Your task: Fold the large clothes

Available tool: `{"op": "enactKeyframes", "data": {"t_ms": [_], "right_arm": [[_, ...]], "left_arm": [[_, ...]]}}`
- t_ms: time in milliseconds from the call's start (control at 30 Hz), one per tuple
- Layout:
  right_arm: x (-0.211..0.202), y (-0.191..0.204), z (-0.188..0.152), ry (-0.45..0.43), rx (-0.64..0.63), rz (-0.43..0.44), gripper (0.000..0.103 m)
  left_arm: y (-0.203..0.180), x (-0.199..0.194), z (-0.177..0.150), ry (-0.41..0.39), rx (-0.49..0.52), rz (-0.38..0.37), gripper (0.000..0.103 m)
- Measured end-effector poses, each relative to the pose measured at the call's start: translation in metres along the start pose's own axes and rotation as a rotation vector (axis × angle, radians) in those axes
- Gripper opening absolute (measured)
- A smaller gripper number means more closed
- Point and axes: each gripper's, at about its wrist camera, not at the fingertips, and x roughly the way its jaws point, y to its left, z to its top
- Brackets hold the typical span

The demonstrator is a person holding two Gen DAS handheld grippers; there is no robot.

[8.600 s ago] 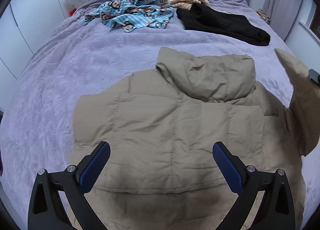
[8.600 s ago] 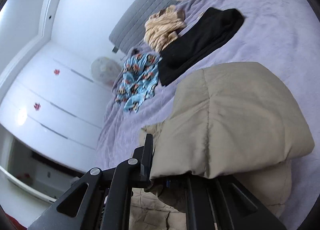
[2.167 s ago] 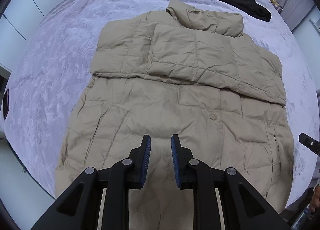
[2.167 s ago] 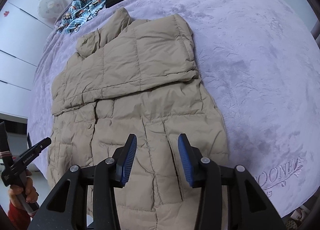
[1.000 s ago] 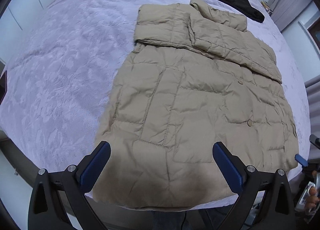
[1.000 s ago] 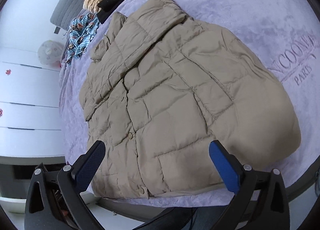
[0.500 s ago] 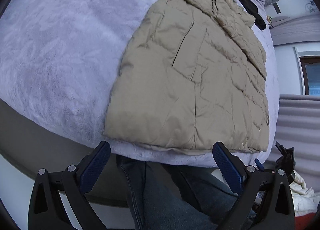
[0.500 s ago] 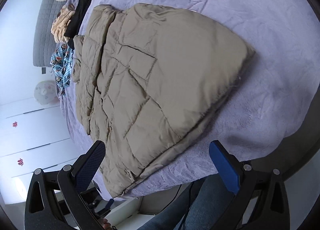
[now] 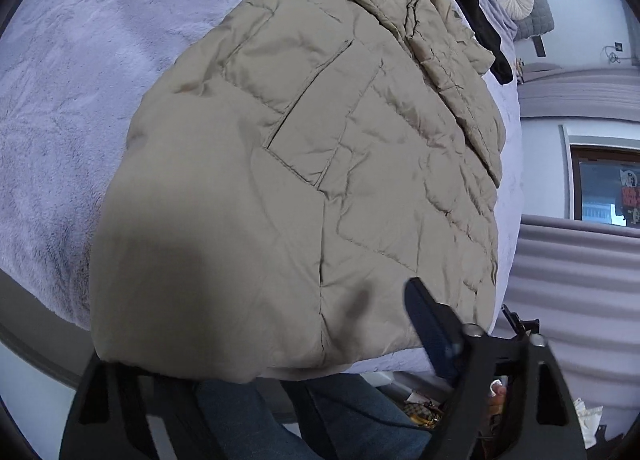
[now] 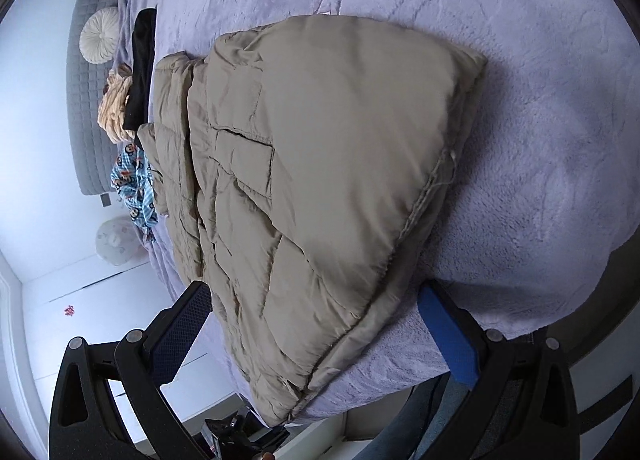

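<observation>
1. puffer jacket (image 9: 304, 164): beige, quilted in stitched panels with a smooth, slightly creased shell; it lies flat at the near edge of the bed, hem toward the cameras.
2. blanket (image 10: 540, 108): lilac plush with an embossed pattern, covering the bed under the jacket.
3. left gripper (image 9: 276, 340): fingers spread wide and holding nothing; the jacket hem hides one finger, so only the blue pad (image 9: 430, 326) shows.
4. right gripper (image 10: 320, 328): jaws parted either side of the hem corner, apparently not touching it.
5. black garment (image 10: 142, 68), round cushion (image 10: 99, 40): far off, small and distorted.
</observation>
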Motion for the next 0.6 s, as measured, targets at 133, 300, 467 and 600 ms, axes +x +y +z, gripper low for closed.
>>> {"op": "enactKeyframes", "data": {"t_ms": [133, 300, 467, 600], "right_arm": [[0.006, -0.002, 0.002, 0.013, 0.048, 0.015, 0.061], [0.003, 0.012, -0.002, -0.003, -0.027, -0.012, 0.013], [-0.004, 0.037, -0.003, -0.009, -0.121, -0.003, 0.012], [-0.009, 0.069, 0.003, 0.006, -0.207, 0.002, 0.010]], "left_arm": [[-0.003, -0.003, 0.007, -0.012, 0.024, 0.042, 0.018], [-0.015, -0.025, 0.007, -0.078, 0.106, 0.032, 0.014], [-0.043, -0.043, 0.015, -0.123, 0.218, 0.079, 0.013], [-0.068, -0.058, 0.027, -0.182, 0.270, 0.093, 0.013]]}}
